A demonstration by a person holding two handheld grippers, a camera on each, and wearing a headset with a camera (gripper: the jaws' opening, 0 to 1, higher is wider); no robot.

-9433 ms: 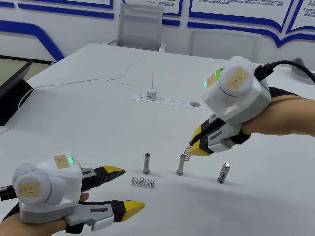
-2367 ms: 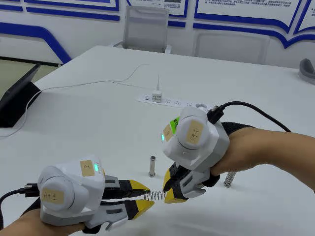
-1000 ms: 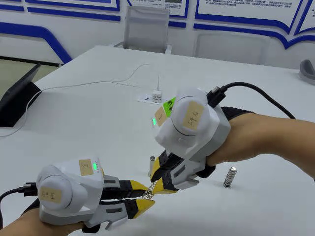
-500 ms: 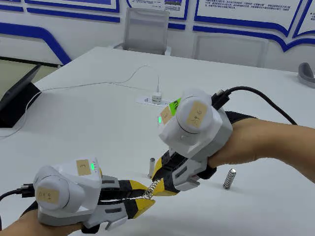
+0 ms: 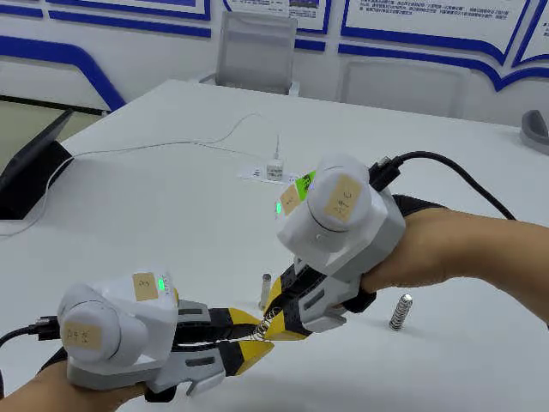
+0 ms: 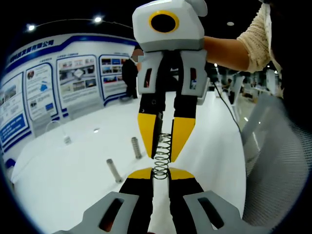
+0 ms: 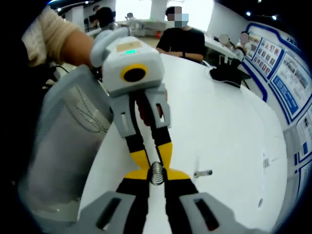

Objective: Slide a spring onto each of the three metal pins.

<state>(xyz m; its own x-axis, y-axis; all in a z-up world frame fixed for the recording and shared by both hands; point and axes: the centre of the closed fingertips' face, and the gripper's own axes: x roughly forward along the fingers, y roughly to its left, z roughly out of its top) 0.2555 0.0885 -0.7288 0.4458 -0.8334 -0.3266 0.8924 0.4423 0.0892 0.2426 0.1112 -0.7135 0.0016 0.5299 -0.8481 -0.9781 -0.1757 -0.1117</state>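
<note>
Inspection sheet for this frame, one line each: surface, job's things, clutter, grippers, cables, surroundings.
Surface: white table, smooth.
Job's things: loose spring spans both grippers; bare pin upright; pin with spring on it upright, further right.
Clutter: power strip with white plug.
Grippers: left gripper and right gripper each shut on one end of the loose spring.
Cables: white cable across the table; black cable from the right gripper.
Surroundings: dark screen at left edge; chair; blue-trimmed wall boards.
</note>
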